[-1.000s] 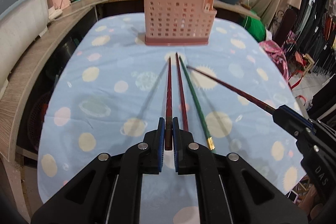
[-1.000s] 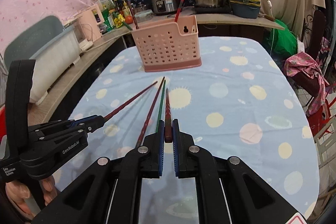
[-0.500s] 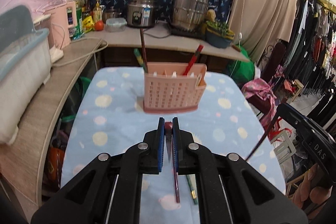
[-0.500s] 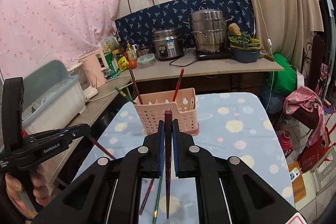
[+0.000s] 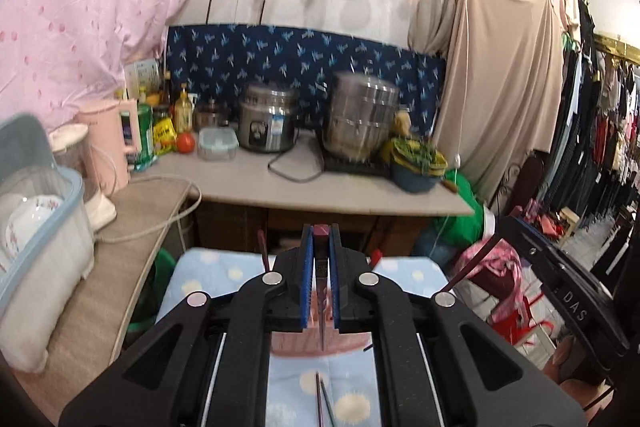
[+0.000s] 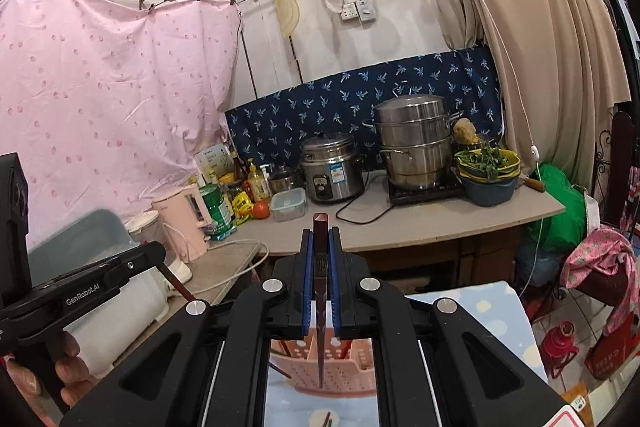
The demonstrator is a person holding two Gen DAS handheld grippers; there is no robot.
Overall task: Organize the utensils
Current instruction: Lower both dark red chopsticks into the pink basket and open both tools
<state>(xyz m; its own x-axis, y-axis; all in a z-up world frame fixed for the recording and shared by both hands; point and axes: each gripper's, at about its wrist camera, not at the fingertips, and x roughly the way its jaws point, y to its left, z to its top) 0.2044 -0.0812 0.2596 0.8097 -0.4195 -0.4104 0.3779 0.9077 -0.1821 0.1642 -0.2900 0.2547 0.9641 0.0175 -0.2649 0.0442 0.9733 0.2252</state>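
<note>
My left gripper (image 5: 320, 239) is shut on a dark red chopstick (image 5: 321, 291) that hangs tip-down above the pink slotted utensil basket (image 5: 316, 341). My right gripper (image 6: 320, 243) is shut on another dark red chopstick (image 6: 321, 291), also pointing down over the pink basket (image 6: 332, 367), which holds several chopsticks. A red and a green chopstick (image 5: 322, 401) lie on the blue dotted tablecloth (image 5: 224, 275) below. The right gripper shows at the right of the left wrist view (image 5: 560, 287); the left one shows at the left of the right wrist view (image 6: 80, 291).
Behind the table a counter (image 5: 320, 187) carries a rice cooker (image 5: 266, 125), a steel steamer pot (image 5: 360, 119), a bowl of greens (image 5: 418, 163), bottles and a pink kettle (image 5: 116, 143). A dish bin (image 5: 36, 227) stands left. Clothes racks (image 5: 592, 155) are at the right.
Both grippers have risen and tilted up from the table, each lifting its chopstick from lying flat to hanging tip-down over the basket. Two chopsticks stay on the cloth.
</note>
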